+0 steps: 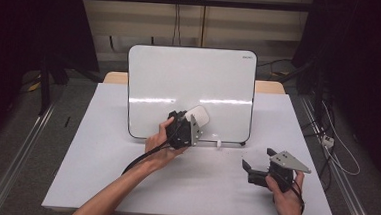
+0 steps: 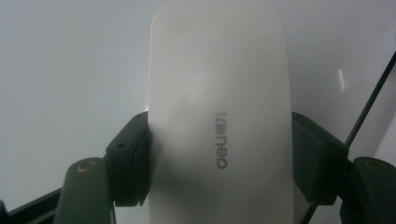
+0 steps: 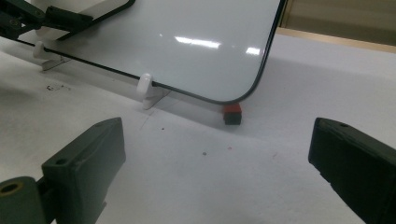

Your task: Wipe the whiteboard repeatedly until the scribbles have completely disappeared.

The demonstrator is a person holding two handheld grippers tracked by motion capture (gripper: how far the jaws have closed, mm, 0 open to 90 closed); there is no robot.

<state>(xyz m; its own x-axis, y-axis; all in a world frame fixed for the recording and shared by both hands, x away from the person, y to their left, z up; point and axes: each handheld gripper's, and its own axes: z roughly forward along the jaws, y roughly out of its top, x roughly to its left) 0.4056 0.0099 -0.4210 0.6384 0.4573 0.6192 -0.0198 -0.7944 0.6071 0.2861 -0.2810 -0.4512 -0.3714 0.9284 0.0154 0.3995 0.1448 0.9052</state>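
A white whiteboard with a thin black rim stands tilted back at the middle of the table. My left gripper is shut on a white oblong eraser and holds it at the board's lower middle. In the left gripper view both black pads press the sides of the eraser, which bears grey lettering, with the board's surface right behind it. Whether the eraser touches the board I cannot tell. My right gripper rests low over the table at the right, open with nothing between its fingers.
The board's lower edge sits in small white clips on the white table. A small red and black block lies under the board's near corner. Cables and dark stands surround the table on the floor.
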